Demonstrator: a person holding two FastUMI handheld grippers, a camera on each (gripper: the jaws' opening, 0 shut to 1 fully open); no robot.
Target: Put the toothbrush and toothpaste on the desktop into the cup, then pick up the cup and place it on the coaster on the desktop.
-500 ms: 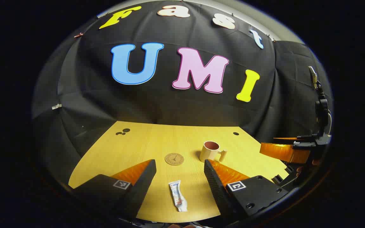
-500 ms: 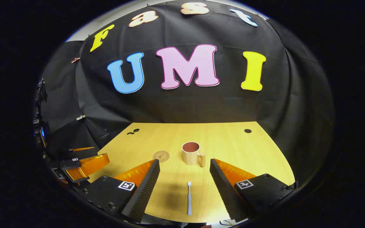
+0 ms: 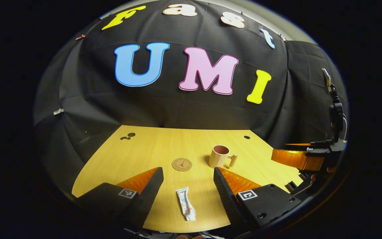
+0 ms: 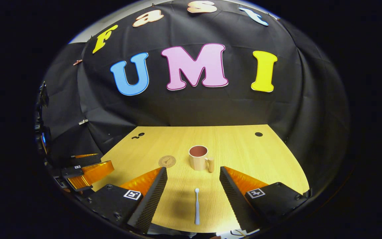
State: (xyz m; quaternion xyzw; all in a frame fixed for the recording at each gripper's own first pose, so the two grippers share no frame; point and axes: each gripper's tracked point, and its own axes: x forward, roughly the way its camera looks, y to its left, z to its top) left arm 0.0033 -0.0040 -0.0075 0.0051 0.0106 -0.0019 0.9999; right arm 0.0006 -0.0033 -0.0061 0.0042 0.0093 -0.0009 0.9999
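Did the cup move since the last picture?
No. The cup sits the same way beside the coaster; both shifted slightly together, so the camera moved.

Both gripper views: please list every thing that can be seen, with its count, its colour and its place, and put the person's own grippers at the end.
Desktop: one, light wood, in front of the black cloth wall.
Cup: one, beige outside and reddish-brown inside, upright mid-desktop, handle toward the right gripper view's camera and to its right.
Coaster: one, round, brown, flat, left of the cup, apart from it.
Toothbrush: one, white, lying on the near edge between the right gripper's fingers, untouched.
Toothpaste: one tube, white, lying on the near edge between the left gripper's fingers, untouched.
Left gripper: one, open, above the toothpaste.
Right gripper: one, open, above the toothbrush.
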